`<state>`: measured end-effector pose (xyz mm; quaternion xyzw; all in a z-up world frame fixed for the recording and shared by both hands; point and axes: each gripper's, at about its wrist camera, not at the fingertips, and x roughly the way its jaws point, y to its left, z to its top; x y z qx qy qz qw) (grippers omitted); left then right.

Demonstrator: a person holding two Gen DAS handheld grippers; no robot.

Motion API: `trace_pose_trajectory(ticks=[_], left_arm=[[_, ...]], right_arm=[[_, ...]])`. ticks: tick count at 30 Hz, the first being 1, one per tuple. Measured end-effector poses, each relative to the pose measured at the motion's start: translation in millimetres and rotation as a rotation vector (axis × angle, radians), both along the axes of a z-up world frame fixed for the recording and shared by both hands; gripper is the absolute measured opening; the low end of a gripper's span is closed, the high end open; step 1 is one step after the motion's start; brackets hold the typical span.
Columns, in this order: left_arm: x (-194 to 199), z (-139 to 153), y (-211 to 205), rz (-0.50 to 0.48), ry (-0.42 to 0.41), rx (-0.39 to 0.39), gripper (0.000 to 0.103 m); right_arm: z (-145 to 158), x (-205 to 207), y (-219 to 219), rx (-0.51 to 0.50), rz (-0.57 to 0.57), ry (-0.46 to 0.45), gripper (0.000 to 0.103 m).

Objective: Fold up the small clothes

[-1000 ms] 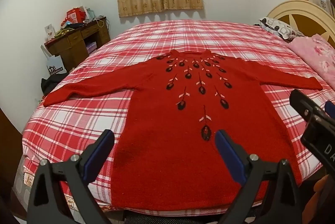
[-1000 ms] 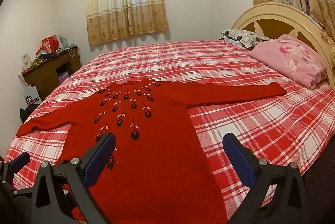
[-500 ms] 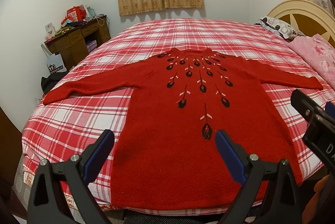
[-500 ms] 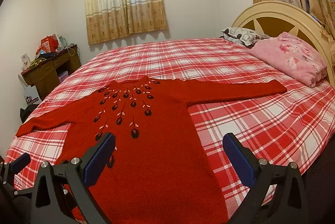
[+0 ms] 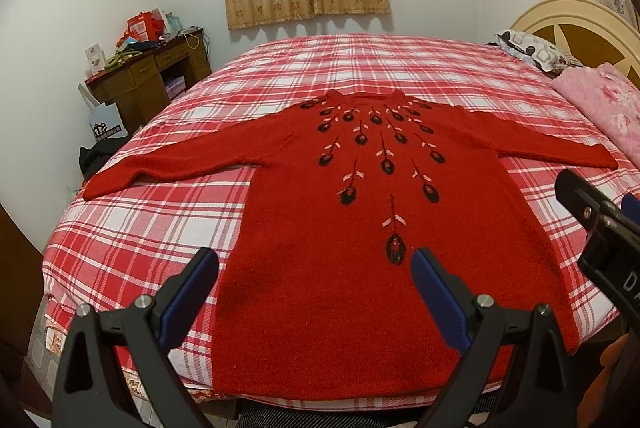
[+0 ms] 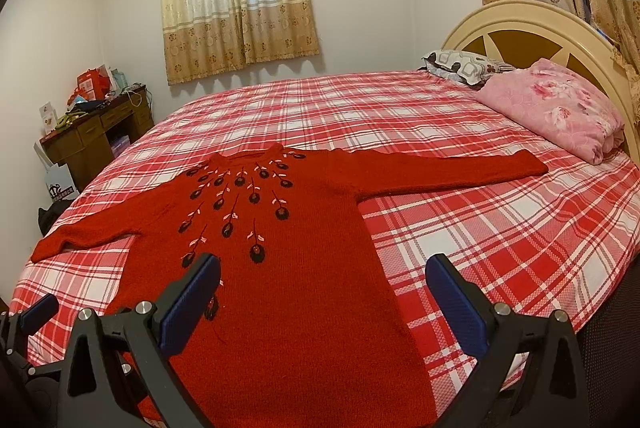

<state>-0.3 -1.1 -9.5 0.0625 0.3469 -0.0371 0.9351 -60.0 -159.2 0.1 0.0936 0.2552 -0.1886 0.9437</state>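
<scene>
A red knitted sweater (image 5: 320, 228) with black flower embroidery lies flat, face up, on the plaid bed, both sleeves spread out sideways and its hem at the near edge. It also shows in the right wrist view (image 6: 296, 288). My left gripper (image 5: 316, 292) is open and empty, held above the hem. My right gripper (image 6: 324, 296) is open and empty, above the sweater's lower right side. The right gripper also shows at the right edge of the left wrist view (image 5: 600, 228).
The bed (image 5: 360, 68) has a red and white plaid sheet and a cream headboard (image 6: 520, 28) at the right. A folded pink blanket (image 6: 560, 108) and a patterned pillow (image 6: 460, 64) lie near it. A cluttered wooden desk (image 5: 148, 80) stands at the left wall.
Both grippers have drifted slightly, so the sweater sits a little lower in both views. The sweater has not moved and both grippers stay open.
</scene>
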Motion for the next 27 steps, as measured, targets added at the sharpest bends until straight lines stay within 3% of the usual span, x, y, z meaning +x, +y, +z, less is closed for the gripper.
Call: trace_pose_trajectory(ticks=[27], left_arm=[[-0.1, -1.0, 0.6, -0.001, 0.003, 0.002, 0.099]], right_arm=[[-2.8, 2.3, -2.5, 0.011, -0.008, 0.013, 0.102]])
